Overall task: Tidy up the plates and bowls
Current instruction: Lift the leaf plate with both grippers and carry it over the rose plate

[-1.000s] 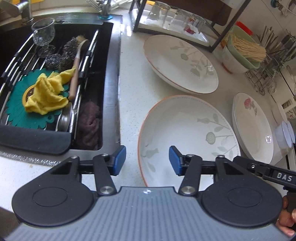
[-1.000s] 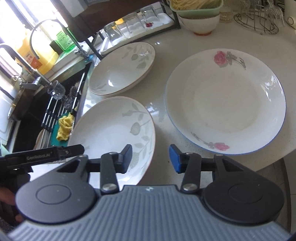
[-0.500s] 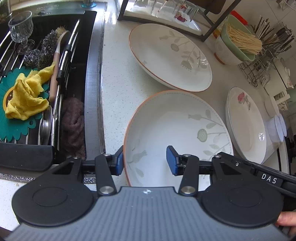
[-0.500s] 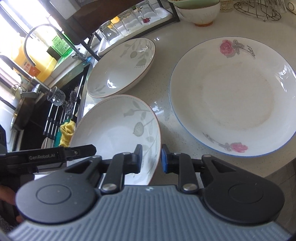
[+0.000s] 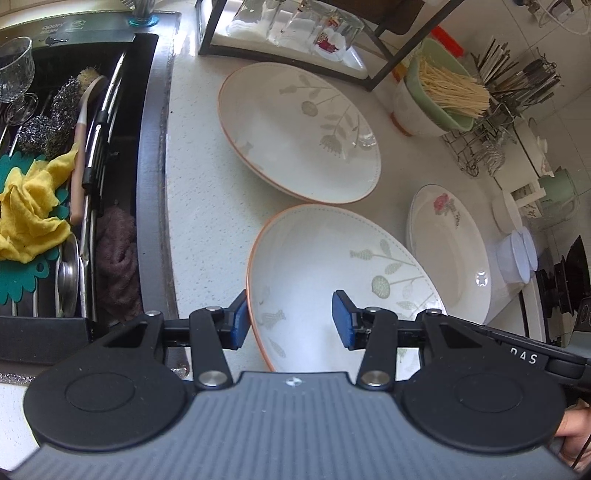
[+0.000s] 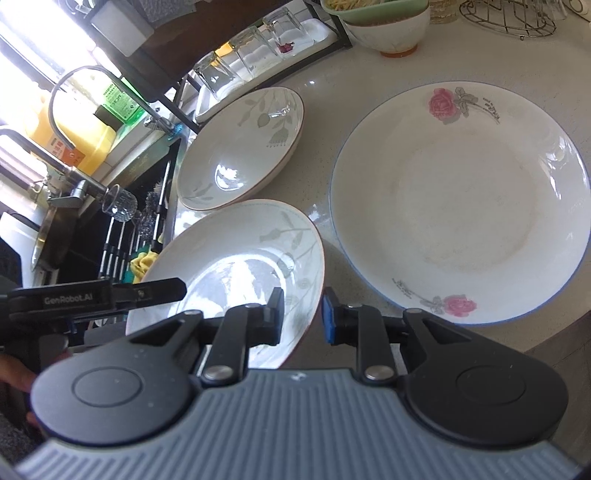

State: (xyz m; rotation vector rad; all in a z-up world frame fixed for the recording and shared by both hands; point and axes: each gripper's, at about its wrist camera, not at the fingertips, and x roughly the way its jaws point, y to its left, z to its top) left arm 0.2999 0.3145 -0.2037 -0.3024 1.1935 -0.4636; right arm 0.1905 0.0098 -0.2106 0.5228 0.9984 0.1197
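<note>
Near leaf bowl (image 5: 332,266) on tabletop (image 5: 207,206), just beside sink (image 5: 147,184). Left claw (image 5: 290,319) released, straddling its rim. Right claw (image 6: 303,315) clenched on opposite rim (rose plate (image 6: 458,199) beside).

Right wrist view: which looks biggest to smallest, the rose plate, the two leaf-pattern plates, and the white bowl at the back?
1. rose plate, largest.
2. near leaf plate and far leaf plate: seemingly a matching pair; nearness inflates the near one.
3. white bowl, smallest, partly cropped.
</note>
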